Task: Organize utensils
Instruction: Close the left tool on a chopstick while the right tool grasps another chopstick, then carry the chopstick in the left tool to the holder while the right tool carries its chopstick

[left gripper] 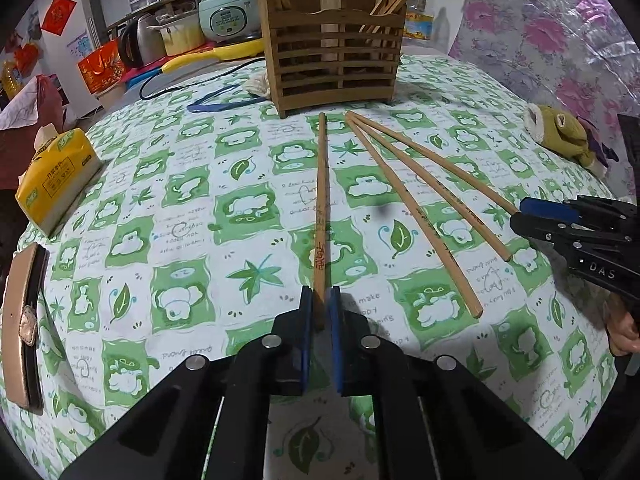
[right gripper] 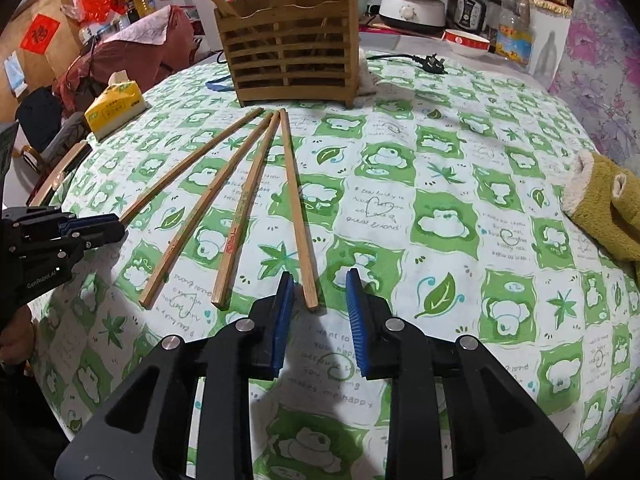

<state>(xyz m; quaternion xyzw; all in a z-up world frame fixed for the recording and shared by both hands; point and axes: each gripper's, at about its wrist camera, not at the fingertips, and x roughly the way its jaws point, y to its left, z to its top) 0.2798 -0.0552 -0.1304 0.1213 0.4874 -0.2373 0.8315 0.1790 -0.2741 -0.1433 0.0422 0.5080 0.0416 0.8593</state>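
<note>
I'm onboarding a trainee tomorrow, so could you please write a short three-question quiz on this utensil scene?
1. How many chopsticks lie on the tablecloth in front of the wooden utensil holder?
2. True or false: the right gripper is shut on a chopstick.
3. What does the left gripper clamp? A) a tissue pack B) the leftmost chopstick C) a plush toy
Key: 1. four; 2. false, it is open; 3. B.
</note>
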